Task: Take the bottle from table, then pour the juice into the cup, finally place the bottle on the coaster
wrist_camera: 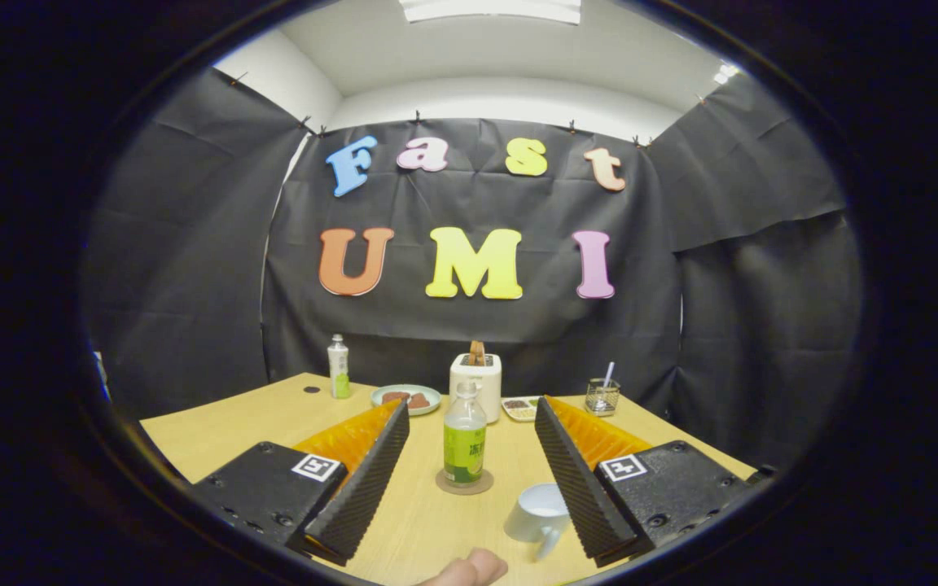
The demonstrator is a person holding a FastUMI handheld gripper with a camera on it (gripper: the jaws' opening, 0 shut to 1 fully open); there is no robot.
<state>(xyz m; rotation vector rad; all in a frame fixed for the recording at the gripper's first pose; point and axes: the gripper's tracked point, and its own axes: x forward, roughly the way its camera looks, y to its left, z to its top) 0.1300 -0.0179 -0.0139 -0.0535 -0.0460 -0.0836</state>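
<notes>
- Gripper (pixel 469 419): fingers spread wide apart, nothing held between them; ribbed inner faces turned toward each other, each finger base w/ a square black-and-white marker tag.
- Small clear plastic bottle w/ green label and white cap (pixel 465 438) is seen upright betw. the two fingers, roughly level w/ the tips, touched by neither; pale liquid is seen in its lower part.
- Bottle is set on a round brown coaster (pixel 464 483), whose rim shows around the bottle's base.
- White ceramic cup w/ handle (pixel 540 514) is seen just beside the right finger's inner face, nearer the camera than the bottle; handle is turned toward the camera; whitish inside, contents can't be told.
- A fingertip of a person (pixel 469 570) is seen at the near table edge, betw. the finger bases.
- All rests on a light wooden table (pixel 273 415).
- Beyond the fingertips: white toaster w/ a brown slice sticking out (pixel 475 374); pale green plate w/ brown food pieces (pixel 405 399) to its left; second clear bottle w/ green label (pixel 339 367) further left, near the table's far edge.
- Right of the toaster: small flat tray w/ mixed bits (pixel 520 407), then a clear glass w/ a white utensil standing in it (pixel 602 395).
</notes>
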